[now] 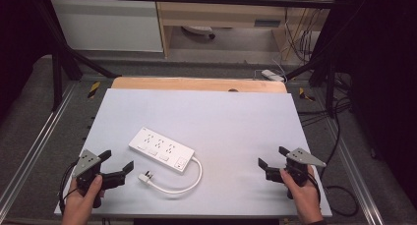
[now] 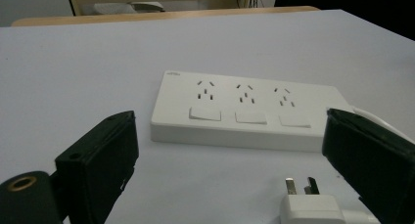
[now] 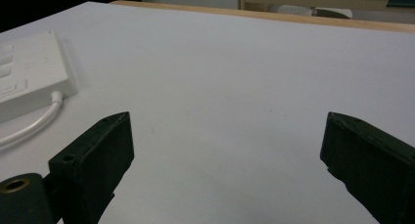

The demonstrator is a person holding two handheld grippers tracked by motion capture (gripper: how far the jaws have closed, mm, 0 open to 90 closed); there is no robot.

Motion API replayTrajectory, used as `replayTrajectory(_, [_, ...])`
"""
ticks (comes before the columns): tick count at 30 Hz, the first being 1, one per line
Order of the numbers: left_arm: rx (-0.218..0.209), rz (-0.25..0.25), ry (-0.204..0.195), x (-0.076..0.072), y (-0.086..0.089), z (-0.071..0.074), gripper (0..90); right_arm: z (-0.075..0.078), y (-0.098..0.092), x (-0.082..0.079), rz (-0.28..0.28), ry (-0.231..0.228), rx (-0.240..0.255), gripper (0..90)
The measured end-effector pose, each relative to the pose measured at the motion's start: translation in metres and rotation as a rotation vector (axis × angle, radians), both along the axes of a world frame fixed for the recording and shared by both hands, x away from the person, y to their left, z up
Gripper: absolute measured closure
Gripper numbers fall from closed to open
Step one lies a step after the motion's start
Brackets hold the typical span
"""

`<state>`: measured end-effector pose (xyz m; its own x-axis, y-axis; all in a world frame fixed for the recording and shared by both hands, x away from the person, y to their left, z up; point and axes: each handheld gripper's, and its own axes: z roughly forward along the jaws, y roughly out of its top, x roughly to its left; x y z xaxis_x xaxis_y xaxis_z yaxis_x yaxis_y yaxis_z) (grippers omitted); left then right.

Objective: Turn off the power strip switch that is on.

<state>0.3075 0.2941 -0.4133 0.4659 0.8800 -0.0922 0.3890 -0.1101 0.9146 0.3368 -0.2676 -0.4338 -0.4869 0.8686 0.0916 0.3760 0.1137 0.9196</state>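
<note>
While held low over white tabletop [image 1: 231,122], left gripper [image 1: 117,167] at near-left corner, fingers [image 2: 98,165] spread wide, empty. Right gripper [image 1: 272,162] at near-right edge, fingers [image 3: 95,163] likewise spread, empty, well apart from everything. White power strip [image 1: 161,149] flat, left of centre, lying diagonally, three socket groups and switches facing up. Cord [image 1: 193,178] looping from its near-right end back to white plug [image 1: 145,177], pins up, just beside left gripper.
</note>
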Motion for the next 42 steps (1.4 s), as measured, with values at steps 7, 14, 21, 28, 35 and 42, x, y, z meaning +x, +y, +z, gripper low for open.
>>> replayTrajectory(7, [-0.005,-0.004,0.0,0.0,0.0,0.0,6.3,0.002,-0.001,0.001,-0.003,0.001,0.019,5.2])
replayTrajectory(14, [-0.003,-0.007,0.003,0.0,0.0,0.0,6.1,0.007,0.005,0.0,0.006,0.002,0.027,2.7])
replayTrajectory(21, [-0.005,-0.001,0.005,0.0,0.0,-0.001,6.1,0.014,0.015,-0.004,0.03,-0.002,0.02,3.2])
replayTrajectory(28, [-0.002,-0.002,0.011,-0.001,-0.001,-0.002,6.1,0.027,0.022,-0.005,0.063,0.005,0.05,3.9])
replayTrajectory(35, [0.011,-0.003,0.021,0.0,-0.001,-0.003,6.0,0.047,0.033,0.001,0.099,0.004,0.057,3.9])
replayTrajectory(42, [0.018,-0.009,0.027,0.0,-0.003,-0.004,5.9,0.062,0.052,0.01,0.136,0.014,0.058,4.3])
